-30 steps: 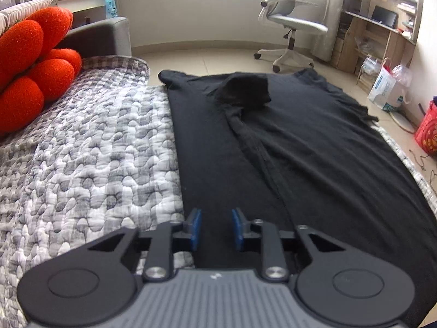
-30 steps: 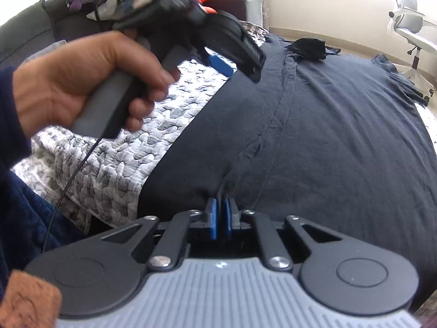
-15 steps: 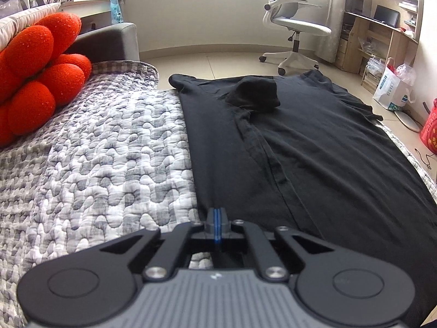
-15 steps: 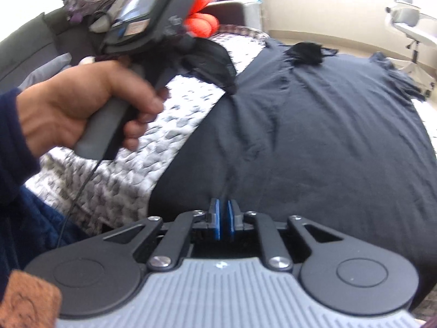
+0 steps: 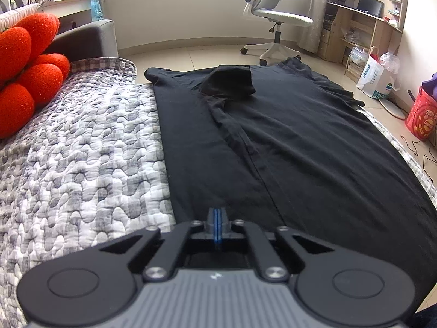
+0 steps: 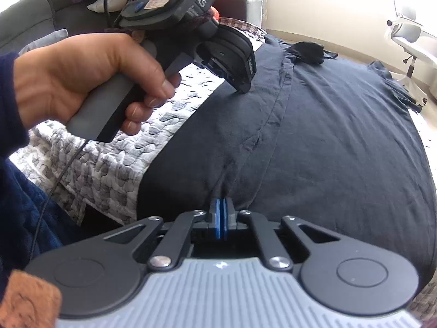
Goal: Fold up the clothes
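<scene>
black shirt (image 5: 286,142) lies spread on the quilt (image 5: 82,147). i've got my left claw (image 5: 217,218) and right claw (image 6: 220,213) both pinched on its near hem; i should lift evenly, keeping the edge taut.

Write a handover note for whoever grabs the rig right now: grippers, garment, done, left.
Left gripper: jaws shut at the near left part of the black garment; whether cloth is pinched between them cannot be told.
Right gripper: jaws shut on the garment's near edge, with cloth puckering into them.
Garment: spread flat on the grey quilt, one long panel already laid over along a lengthwise crease; a small black bundle sits at the far end.
Done: spread out, first lengthwise fold in.
Left: probably lift the near edge, carry it toward the far end, then finish the folds.
</scene>
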`<state>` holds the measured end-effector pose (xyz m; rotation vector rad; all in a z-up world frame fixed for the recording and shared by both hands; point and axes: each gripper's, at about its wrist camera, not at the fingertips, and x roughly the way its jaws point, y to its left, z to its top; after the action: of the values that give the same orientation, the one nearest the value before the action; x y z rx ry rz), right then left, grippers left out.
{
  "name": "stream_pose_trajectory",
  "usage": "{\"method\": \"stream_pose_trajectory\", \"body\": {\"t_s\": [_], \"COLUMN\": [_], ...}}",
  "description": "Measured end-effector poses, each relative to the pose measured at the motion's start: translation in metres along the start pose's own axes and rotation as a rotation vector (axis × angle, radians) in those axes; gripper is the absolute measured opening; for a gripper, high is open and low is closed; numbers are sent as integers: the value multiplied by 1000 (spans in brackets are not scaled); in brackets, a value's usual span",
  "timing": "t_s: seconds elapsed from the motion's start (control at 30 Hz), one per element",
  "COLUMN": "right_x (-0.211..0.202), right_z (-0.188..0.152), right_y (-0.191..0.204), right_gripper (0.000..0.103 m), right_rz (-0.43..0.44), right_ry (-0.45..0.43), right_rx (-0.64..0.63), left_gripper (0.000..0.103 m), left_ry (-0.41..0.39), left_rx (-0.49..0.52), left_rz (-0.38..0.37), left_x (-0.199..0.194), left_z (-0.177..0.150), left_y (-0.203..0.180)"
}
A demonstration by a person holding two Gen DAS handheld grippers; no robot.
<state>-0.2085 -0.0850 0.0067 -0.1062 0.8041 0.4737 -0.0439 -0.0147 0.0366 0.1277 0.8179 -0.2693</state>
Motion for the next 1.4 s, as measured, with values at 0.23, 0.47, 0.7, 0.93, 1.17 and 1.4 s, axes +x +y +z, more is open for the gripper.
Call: {"method": "stream_pose_trajectory", "body": {"t_s": [0.23, 0.47, 0.7, 0.93, 1.17, 1.4], "right_x": [-2, -12, 3, -8, -11, -12], "right_z": [-2, -6, -9, -5, -4, -2], "right_y": [8, 16, 8, -1, -1, -14], "right_gripper": [5, 61, 7, 3, 3, 8], "right_rz": [10, -92, -90, 22, 57, 87], "right_ry": [-3, -54, 2, -18, -14, 10], "right_rx": [-44, -110, -54, 33, 26, 42], "left_gripper": [4, 43, 1, 0, 0, 3], "left_ry": [11, 39, 36, 21, 34, 19], "left_rx": [26, 61, 27, 19, 32, -11], "left_rz": [-19, -39, -18, 3, -3, -29], "left_x": [-7, -6, -5, -16, -16, -19], "left_z": [-2, -5, -4, -4, -7, 0], "left_y": [1, -7, -1, 4, 10, 15]}}
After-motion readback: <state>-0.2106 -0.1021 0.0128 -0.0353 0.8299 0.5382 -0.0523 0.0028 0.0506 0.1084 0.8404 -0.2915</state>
